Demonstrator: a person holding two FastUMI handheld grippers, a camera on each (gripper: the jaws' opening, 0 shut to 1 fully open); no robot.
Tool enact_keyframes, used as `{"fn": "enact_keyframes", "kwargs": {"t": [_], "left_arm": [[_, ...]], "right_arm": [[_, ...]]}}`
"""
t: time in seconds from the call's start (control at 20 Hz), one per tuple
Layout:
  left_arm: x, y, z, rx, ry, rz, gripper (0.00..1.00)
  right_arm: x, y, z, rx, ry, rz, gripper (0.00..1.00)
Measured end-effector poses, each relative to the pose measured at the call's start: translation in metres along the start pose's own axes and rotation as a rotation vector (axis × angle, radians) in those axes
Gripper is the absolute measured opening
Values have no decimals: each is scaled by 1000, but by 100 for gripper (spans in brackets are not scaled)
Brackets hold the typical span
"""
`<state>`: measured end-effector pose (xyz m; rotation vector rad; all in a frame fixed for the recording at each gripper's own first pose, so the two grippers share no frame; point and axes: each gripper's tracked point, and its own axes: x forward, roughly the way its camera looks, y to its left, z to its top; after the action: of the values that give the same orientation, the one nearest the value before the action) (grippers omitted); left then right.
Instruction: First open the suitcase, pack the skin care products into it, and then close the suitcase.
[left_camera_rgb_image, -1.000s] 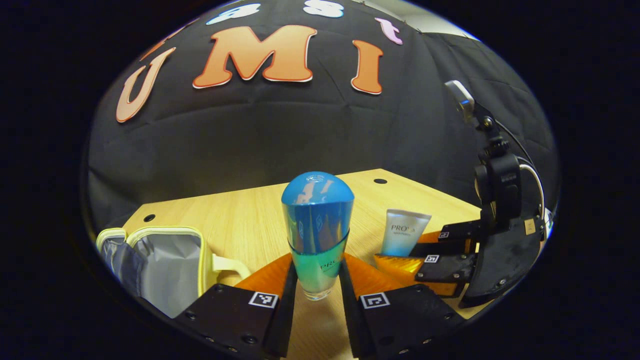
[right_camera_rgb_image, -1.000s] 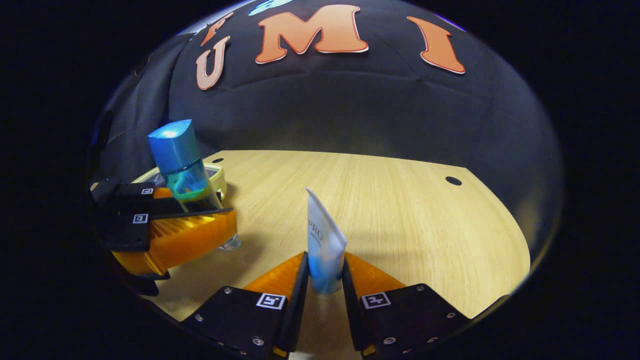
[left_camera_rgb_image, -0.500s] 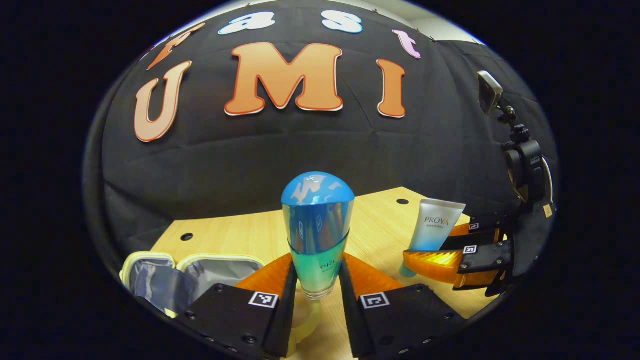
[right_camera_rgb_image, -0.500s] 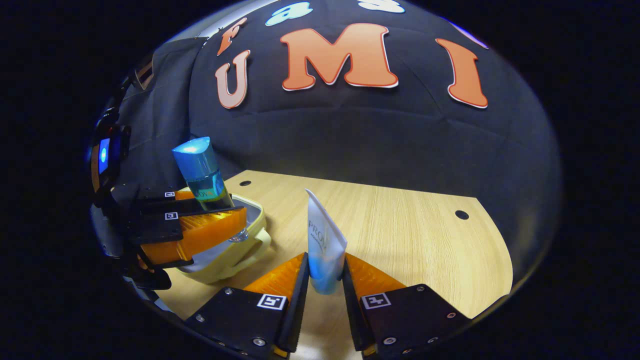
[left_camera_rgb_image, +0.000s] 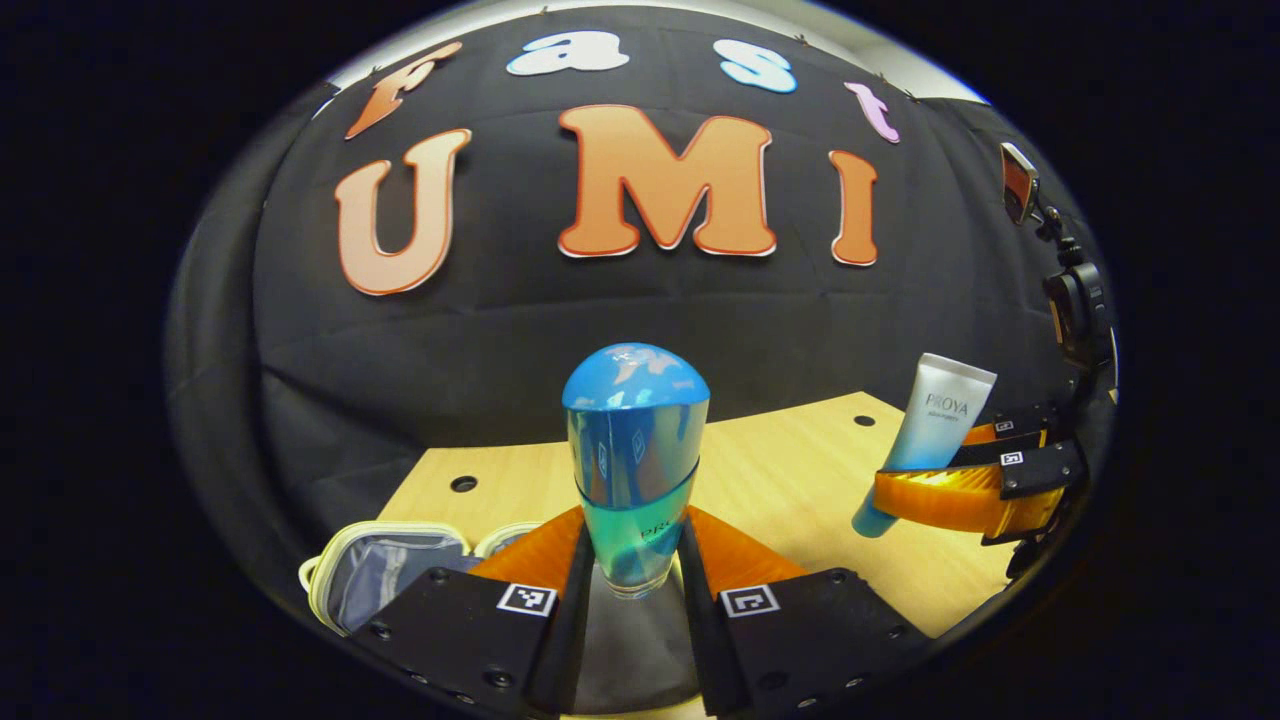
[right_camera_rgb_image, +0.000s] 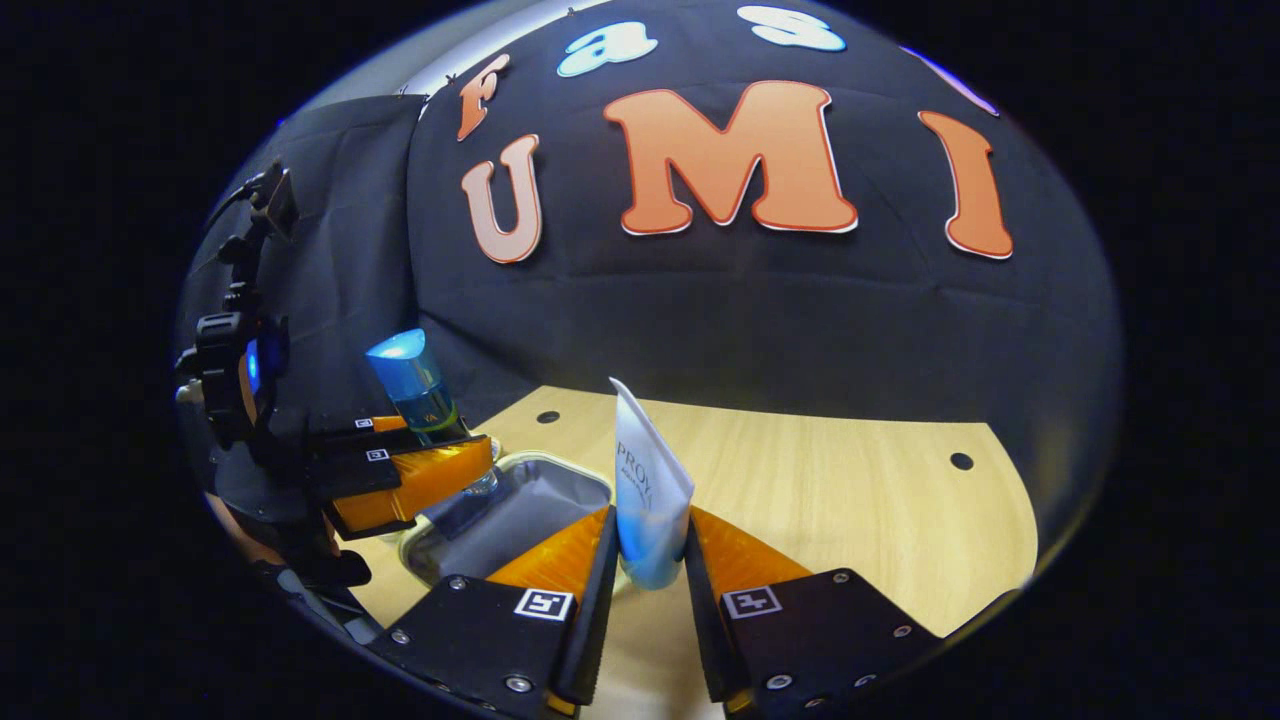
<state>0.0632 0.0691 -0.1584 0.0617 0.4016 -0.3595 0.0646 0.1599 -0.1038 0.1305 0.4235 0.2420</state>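
The suitcase (right_camera_rgb_image: 500, 515) lies open on the table, a small pale-rimmed case with a grey lining; in my right gripper view it sits at the lower left of the frame, and in my left gripper view its rim (left_camera_rgb_image: 375, 575) shows at the bottom left with the grey lining spreading under my own fingers. My left gripper (left_camera_rgb_image: 632, 590) is clamped on the blue bottle (left_camera_rgb_image: 634, 460), both fingers pressing its lower body, the bottle upright with its rounded blue cap on top and its base hanging above the case's lining. In the right gripper view that same bottle (right_camera_rgb_image: 415, 390) stands tilted a little at the left, held over the open case. My right gripper (right_camera_rgb_image: 648, 580) grips the white and blue tube (right_camera_rgb_image: 648, 490) near its lower end, crimped edge pointing up, held off the table just beside the case's rim. In the left gripper view the tube (left_camera_rgb_image: 925, 430) leans at the right edge of the frame, clear of the surface. The table (right_camera_rgb_image: 850, 500) is light wood with small dark holes near its far edge, and black cloth closes the booth behind it.
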Motion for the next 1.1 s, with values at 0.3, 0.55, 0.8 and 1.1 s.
{"fn": "enact_keyframes", "kwargs": {"t": [0.3,0.55,0.8,1.1], "left_arm": [[2,49,-43,-5,71,22,46],[5,65,-87,-45,196,7,46],[10,88,-127,-58,301,25,45],[18,83,-181,-72,482,-21,46]], "right_arm": [[20,48,-21,-9,36,60,41],[37,82,-38,7,77,106,41],[55,110,-48,27,110,139,41],[72,128,-76,52,192,155,41]]}}
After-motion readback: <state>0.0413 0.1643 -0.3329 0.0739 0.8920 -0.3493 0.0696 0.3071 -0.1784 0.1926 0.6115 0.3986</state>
